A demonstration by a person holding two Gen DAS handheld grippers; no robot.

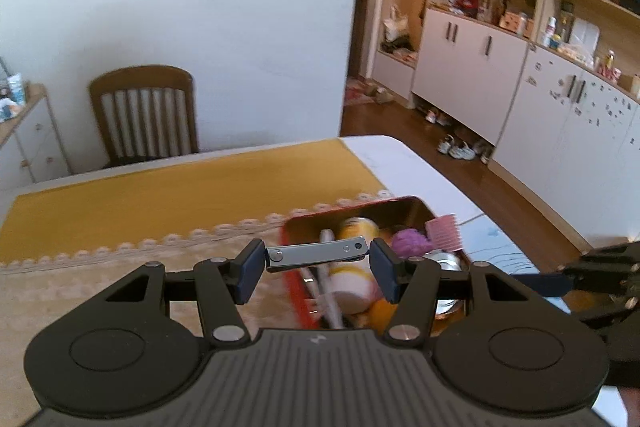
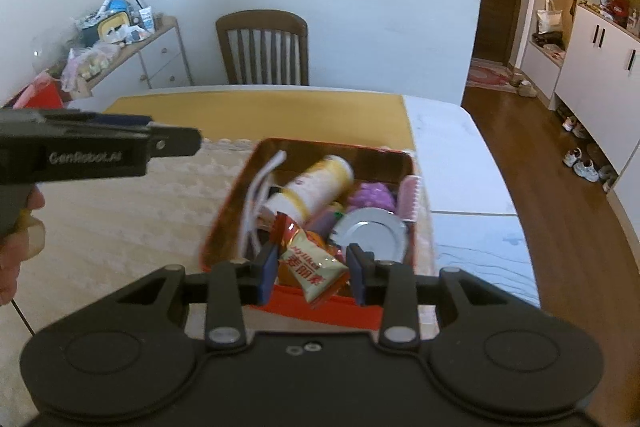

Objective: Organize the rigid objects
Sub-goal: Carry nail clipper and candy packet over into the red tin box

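The left hand-held gripper has its blue pads about half apart and clamped on the two ends of a flat grey metal bar, which lies crosswise between them, level and clear of the tabletop. It hangs over the near left corner of the red tin box. The right hand-held gripper stands narrower, its pads pressed on both sides of a red and white snack packet with printed characters, the packet tilted and lifted above the near wall of the same box.

Inside the box lie a white and yellow bottle on its side, a white curved strip along the left wall, a purple knobbly piece, a pink comb against the right wall and a shiny silver disc in the near right corner.

The box rests on a cream lace cloth that overlaps a yellow runner on the white tabletop. A wooden chair stands at the far edge. In the right wrist view, a hand grips the left tool's handle.
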